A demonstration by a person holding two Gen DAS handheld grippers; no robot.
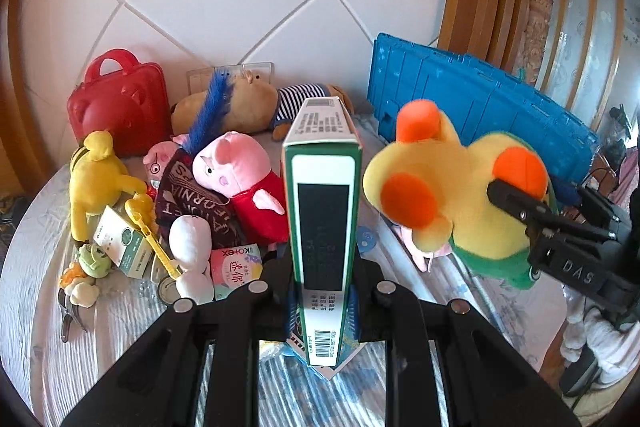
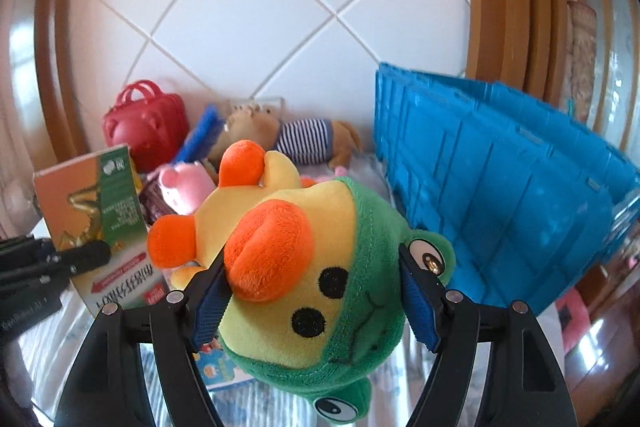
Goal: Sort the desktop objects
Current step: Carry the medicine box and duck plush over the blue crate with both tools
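My left gripper is shut on a tall green-and-white box, held upright above the table. The right wrist view shows that same box at the left, with the left gripper clamped on its lower part. My right gripper is shut on a yellow plush duck with an orange beak and a green frog hood; both blue pads press into its head. In the left wrist view the duck hangs in the air at the right, held by the right gripper.
A blue plastic crate stands at the right by the tiled wall. On the left lie a red bag, a pink pig plush, a brown plush in a striped shirt, a yellow plush and small packets.
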